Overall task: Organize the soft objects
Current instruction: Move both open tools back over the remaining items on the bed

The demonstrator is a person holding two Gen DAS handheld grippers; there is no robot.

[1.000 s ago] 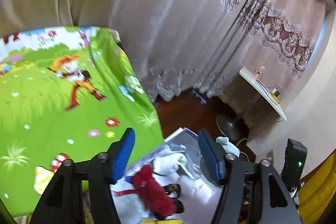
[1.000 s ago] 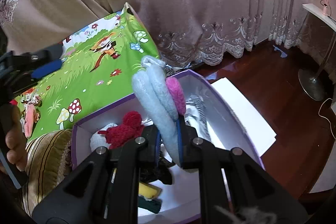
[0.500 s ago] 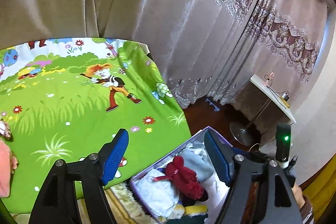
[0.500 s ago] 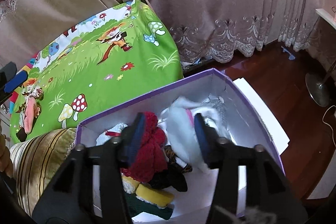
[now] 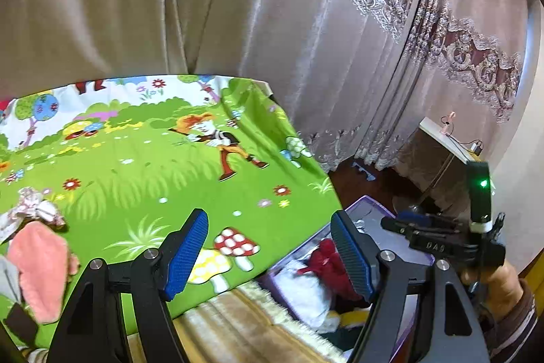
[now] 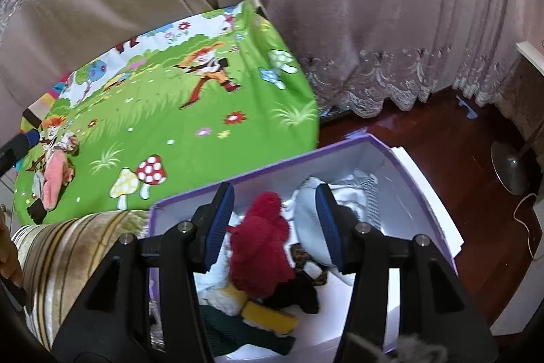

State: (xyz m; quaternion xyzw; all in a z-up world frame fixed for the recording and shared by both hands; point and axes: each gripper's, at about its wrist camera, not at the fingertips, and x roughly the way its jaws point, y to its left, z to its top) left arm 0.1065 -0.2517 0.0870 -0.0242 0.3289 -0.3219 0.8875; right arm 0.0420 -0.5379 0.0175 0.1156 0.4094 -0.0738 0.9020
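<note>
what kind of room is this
Probably a bedroom at home: a bed-like surface under a cartoon sheet, floor-length lace-trimmed curtains and a dark wood floor. A purple box of socks sits beside it.

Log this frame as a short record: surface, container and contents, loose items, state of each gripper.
surface: green cartoon mat
container: purple box, at the mat's edge, open top
contents: red plush, pale sock, yellow item, dark green cloth
loose items: pink sock on the mat, far from the box
left gripper: open, empty, over the mat
right gripper: open, empty, above the box
</note>
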